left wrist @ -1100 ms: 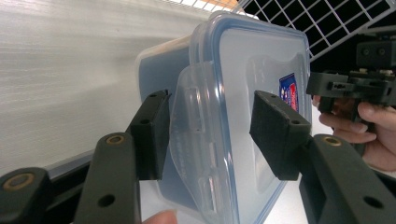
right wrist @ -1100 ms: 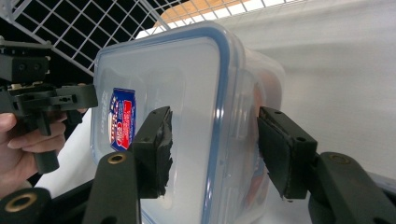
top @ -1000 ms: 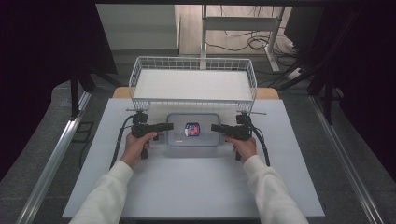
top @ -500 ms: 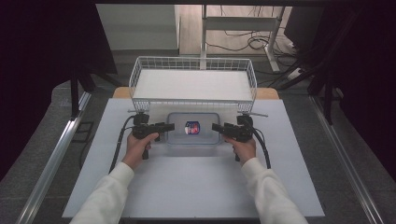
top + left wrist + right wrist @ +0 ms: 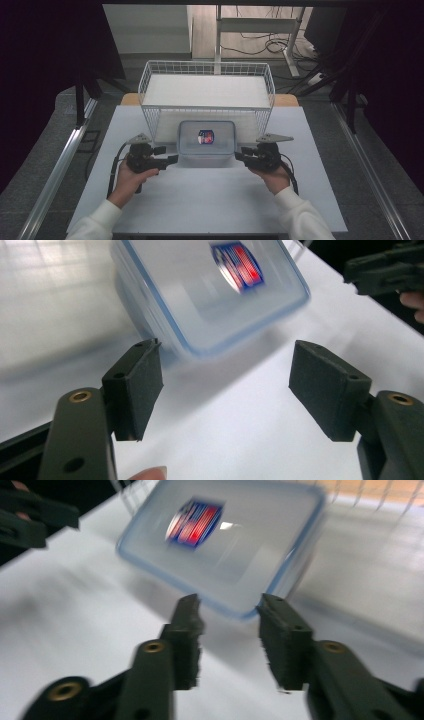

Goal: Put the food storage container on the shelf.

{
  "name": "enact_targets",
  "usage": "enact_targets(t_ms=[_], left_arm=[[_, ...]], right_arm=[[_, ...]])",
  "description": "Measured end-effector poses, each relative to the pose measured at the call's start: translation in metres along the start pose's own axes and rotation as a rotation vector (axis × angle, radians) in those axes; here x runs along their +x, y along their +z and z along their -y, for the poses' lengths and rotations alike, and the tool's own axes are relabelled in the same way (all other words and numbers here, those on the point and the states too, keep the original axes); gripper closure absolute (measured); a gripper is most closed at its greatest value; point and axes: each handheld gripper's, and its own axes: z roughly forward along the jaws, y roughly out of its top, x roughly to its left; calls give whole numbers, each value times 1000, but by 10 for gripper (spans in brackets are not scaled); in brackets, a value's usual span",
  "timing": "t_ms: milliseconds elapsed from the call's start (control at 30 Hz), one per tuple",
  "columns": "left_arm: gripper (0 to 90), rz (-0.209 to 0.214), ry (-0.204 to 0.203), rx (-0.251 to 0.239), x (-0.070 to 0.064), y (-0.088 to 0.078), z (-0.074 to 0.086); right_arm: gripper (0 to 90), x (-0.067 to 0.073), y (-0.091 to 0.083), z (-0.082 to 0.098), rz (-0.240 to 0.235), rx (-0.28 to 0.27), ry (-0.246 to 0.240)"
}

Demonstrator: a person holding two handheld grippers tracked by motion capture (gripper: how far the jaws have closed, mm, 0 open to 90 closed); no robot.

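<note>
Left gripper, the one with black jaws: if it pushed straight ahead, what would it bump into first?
Most likely the clear plastic lidded box with a blue rim; the left gripper stands open just short of its near corner.

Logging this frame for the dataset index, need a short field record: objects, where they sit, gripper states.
surface: white table
container: clear lidded box with red-blue label, flat on the table, against the basket's near side
basket: white wire basket, behind the box
left gripper: open, beside the box's left edge, not gripping it
right gripper: open, narrower gap, at the box's right edge, not gripping it
</note>
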Motion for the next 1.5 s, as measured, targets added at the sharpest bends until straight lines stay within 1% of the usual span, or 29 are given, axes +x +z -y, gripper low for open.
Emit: enact_targets(t_ms=[67, 100, 133, 200, 267, 300, 433, 467, 533, 633, 733, 767, 867, 900, 933, 1000, 1067, 1100, 1200, 1333, 1400, 1500], left_arm=[[286, 3, 11, 19, -5, -4, 8], [285, 7, 11, 27, -7, -6, 12], [284, 15, 11, 29, -10, -8, 16], [283, 22, 25, 37, -15, -13, 22], [282, 22, 45, 46, -21, -16, 28], [281, 23, 51, 51, -23, -17, 31], [277, 7, 93, 80, -34, -18, 38], [277, 6, 104, 82, -37, -19, 39], [276, 8, 122, 89, -40, -20, 40], [276, 8, 124, 90, -41, -20, 41], [276, 9, 104, 87, -38, -20, 42], [277, 10, 105, 88, -37, -20, 42], [278, 13, 99, 80, -37, -20, 42], [278, 16, 100, 79, -37, -20, 42], [278, 16, 102, 79, -37, -19, 41], [278, 17, 105, 82, -36, -19, 41], [278, 14, 109, 87, -36, -19, 42], [278, 13, 108, 87, -36, -19, 42], [278, 10, 107, 82, -36, -21, 42], [279, 10, 109, 83, -34, -21, 41], [280, 12, 106, 83, -33, -21, 41], [281, 12, 102, 82, -31, -21, 41]], right_arm=[[740, 9, 7, 5, -25, 47, -31], [783, 15, 12, 7, -30, 74, -60], [812, 21, 18, 9, -29, 94, -103], [874, 32, 30, 12, -33, 125, -167], [886, 41, 43, 12, -34, 149, -207], [887, 45, 50, 11, -32, 157, -219], [888, 57, 79, 10, -23, 194, -245], [888, 60, 86, 10, -15, 201, -254], [888, 63, 101, 10, 23, 219, -280], [888, 61, 113, 9, 60, 221, -272], [888, 54, 119, 6, 95, 199, -235], [888, 52, 120, 5, 84, 197, -213], [888, 49, 118, 2, 82, 167, -195], [888, 48, 117, -1, 80, 156, -179], [888, 46, 114, -5, 67, 143, -167], [889, 45, 112, -10, 64, 129, -153], [889, 44, 114, -14, 61, 121, -150], [889, 44, 115, -15, 62, 124, -145], [889, 40, 121, -18, 55, 122, -107], [889, 35, 129, -22, 64, 115, -83], [889, 31, 132, -26, 60, 114, -90], [889, 27, 136, -30, 60, 116, -80]])
